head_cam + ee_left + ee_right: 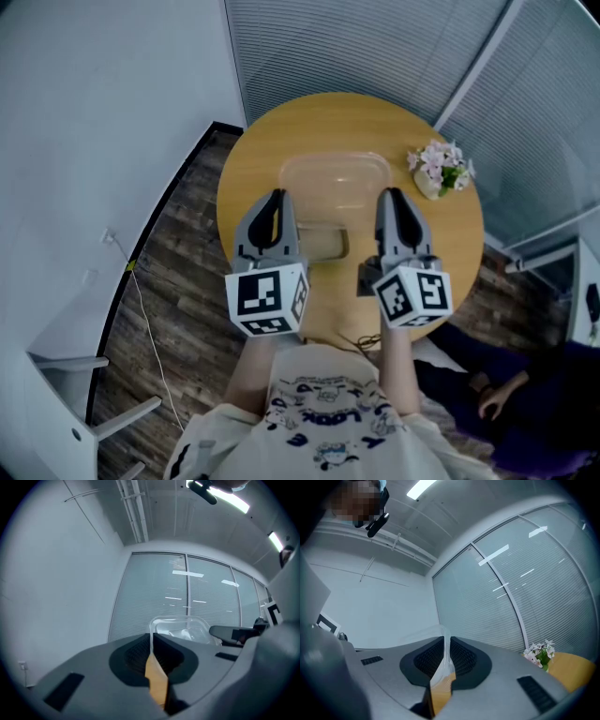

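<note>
A clear plastic container [335, 181] hangs over the round wooden table [258, 159], held between both grippers. My left gripper [277, 200] is shut on its left rim, and my right gripper [387, 197] is shut on its right rim. In the left gripper view the gripper [152, 641] pinches a thin clear edge, with the container's body [180, 629] showing beyond the jaws. In the right gripper view the gripper [446, 648] clamps a clear plastic edge [441, 666] that runs down between the pads.
A small pot of pink flowers [441, 169] [540, 652] stands at the table's right side. A small dark object [366, 279] lies near the table's front edge. A person sits at the lower right [511, 394]. A white chair [84, 412] stands at the lower left.
</note>
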`<state>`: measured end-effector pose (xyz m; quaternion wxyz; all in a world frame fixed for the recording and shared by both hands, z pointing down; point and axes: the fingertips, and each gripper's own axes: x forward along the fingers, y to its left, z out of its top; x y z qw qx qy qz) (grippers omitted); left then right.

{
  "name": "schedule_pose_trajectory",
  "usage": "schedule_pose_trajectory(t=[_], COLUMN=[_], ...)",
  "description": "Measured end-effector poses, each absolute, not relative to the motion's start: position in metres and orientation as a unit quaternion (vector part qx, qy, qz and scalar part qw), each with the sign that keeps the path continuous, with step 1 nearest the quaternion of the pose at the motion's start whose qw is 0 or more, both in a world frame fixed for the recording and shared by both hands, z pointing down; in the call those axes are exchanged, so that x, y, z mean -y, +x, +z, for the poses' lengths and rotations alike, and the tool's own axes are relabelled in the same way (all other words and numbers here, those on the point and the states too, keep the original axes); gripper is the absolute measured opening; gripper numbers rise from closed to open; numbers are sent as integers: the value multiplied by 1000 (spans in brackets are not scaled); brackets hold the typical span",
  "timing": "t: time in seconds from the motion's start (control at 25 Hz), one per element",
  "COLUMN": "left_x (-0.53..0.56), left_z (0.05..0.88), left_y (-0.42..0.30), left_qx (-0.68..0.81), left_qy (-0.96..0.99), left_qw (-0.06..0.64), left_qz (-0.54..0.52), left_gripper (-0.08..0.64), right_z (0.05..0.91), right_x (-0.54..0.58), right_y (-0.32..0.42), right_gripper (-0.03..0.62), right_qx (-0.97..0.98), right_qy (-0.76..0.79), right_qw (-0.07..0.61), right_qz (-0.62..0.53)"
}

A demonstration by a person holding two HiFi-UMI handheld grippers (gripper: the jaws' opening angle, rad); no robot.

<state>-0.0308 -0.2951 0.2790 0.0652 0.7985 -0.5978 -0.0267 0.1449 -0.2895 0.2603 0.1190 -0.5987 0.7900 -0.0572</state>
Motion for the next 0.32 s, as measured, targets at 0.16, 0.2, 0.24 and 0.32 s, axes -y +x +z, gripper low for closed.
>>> schedule_pose_trajectory(t=[0.16,0.2,0.24,0.32], left_x=[296,296,296,297], left_z=[280,280,280,280], left_y=[-29,-29,-29,-29], left_qx=[598,599,599,599], left_qy=[798,798,798,798], left_qw=[66,66,66,66], left_qz=[-26,-26,-26,-26], left_gripper=[23,23,23,23], right_z=[261,261,261,262], right_x=[290,290,290,291], right_y=[146,146,146,146], right_gripper=[40,40,40,40], right_qx=[-790,-790,-790,-790], right_qy=[-599,-599,-599,-599], right_qw=[119,119,119,119], right_qz=[-57,-57,-57,-56])
